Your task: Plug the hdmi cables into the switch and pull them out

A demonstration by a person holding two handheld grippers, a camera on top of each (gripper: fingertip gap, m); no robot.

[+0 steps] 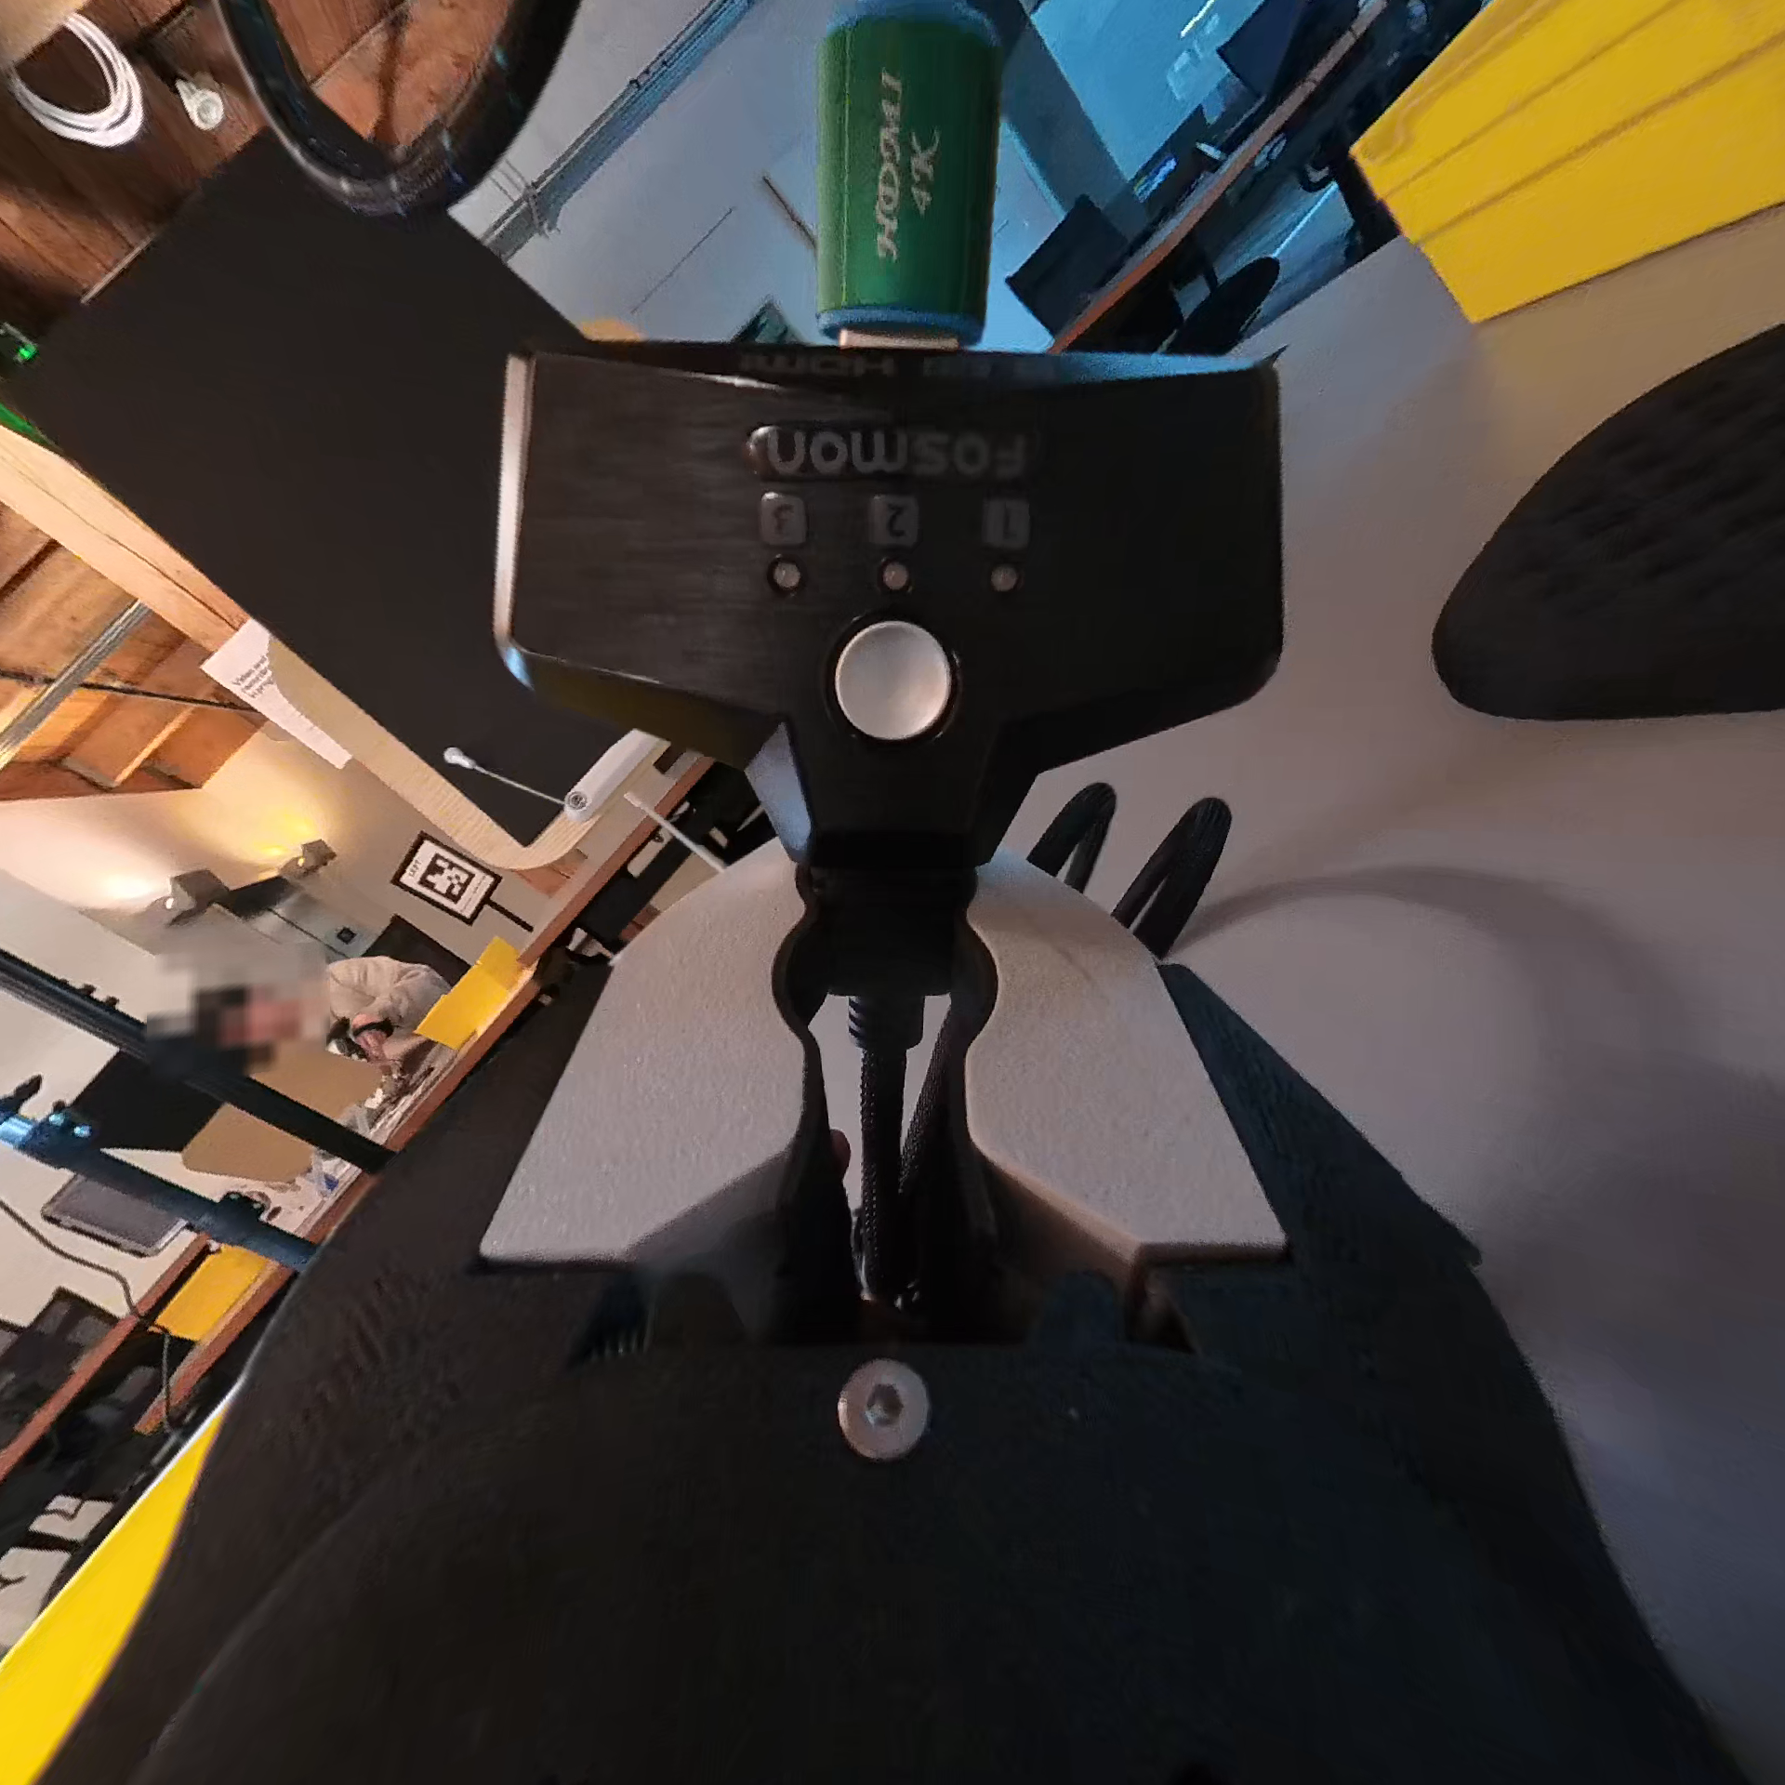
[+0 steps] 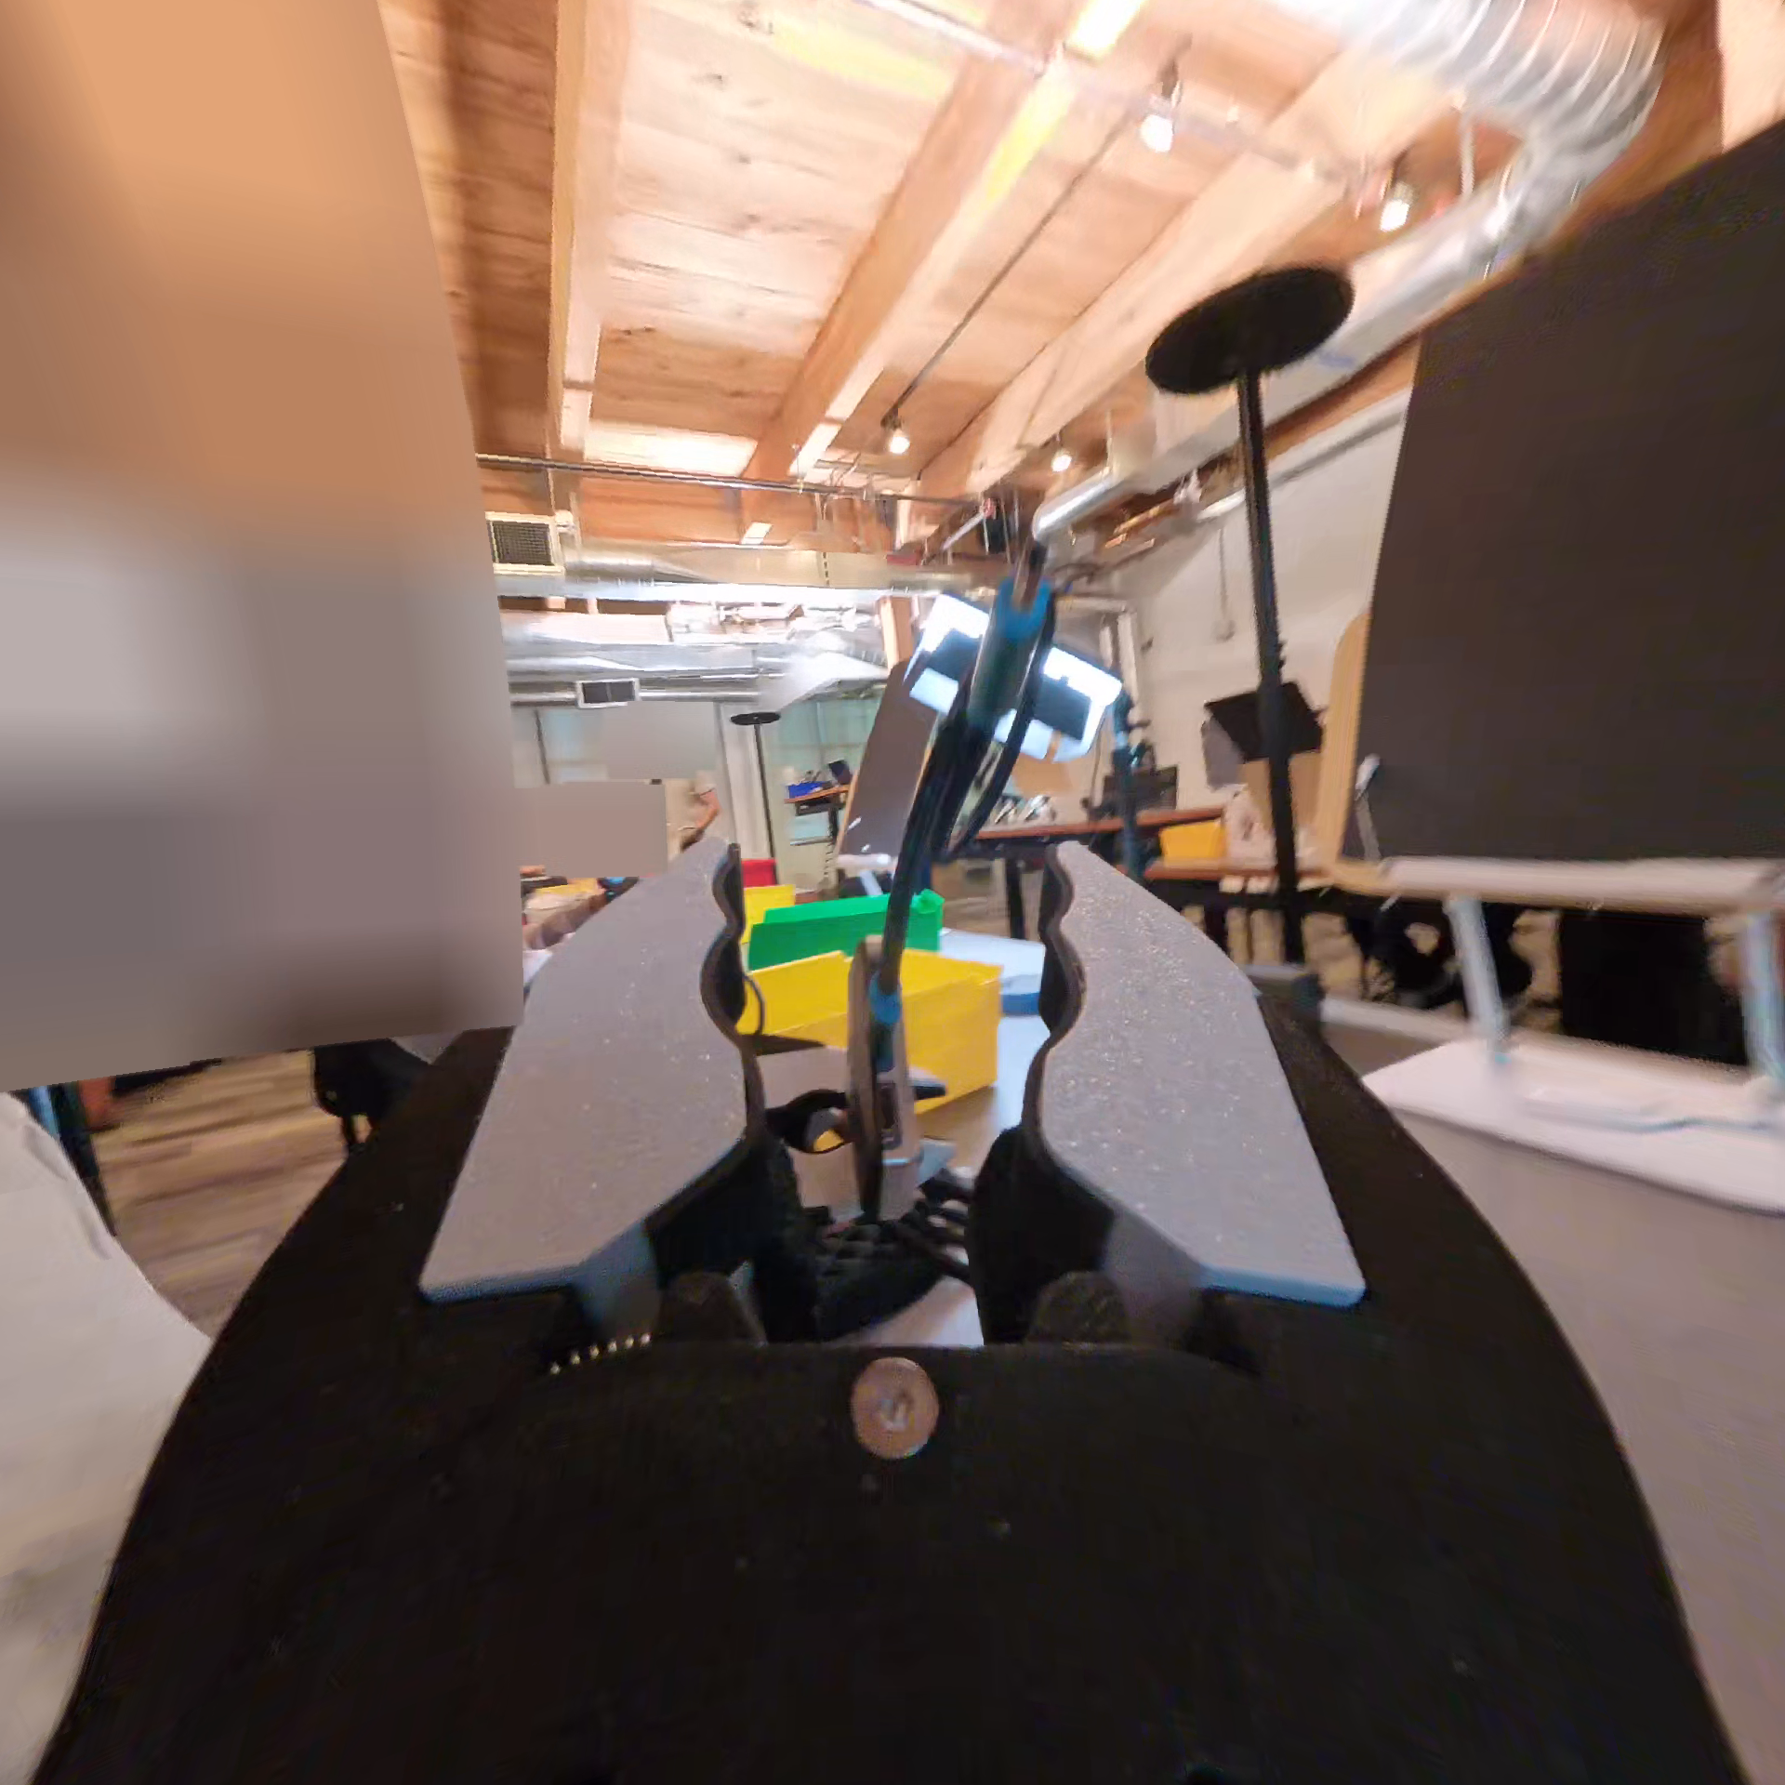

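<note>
**Switch held by its tail, one plug seated, nobody on the plug**

Look down the left hand-held gripper point(image 1: 884, 976): its fingers are closed tight on the ribbed black collar where the braided lead leaves the black brushed-metal HDMI switch box point(image 1: 889, 580), so the box hangs out just ahead of the fingertips, held only at its narrow end. On the box's far edge, straight ahead of the gripper, the green-sleeved HDMI plug with blue ends point(image 1: 903, 184) sits in a port, a sliver of metal showing at the mouth. Whether it is fully home, I can't tell.

Over to the right hand-held gripper point(image 2: 893, 951): jaws spread wide, nothing between them. Ahead of it, between the open fingers, the switch appears edge-on, with the dark cable with the blue strain relief point(image 2: 893, 927) arching up off it to a second blue-ended connector point(image 2: 1014, 618) dangling free above.

Here is the danger. That grip on the collar gives little leverage; any sideways tug on the green plug could twist the box in the fingers or strain the lead. A pull on the cable rather than the plug body would bend the connector in its port. The loose cable loop could snag the open fingers on approach. The white desk point(image 1: 1449, 869) lies off to the right side.
</note>
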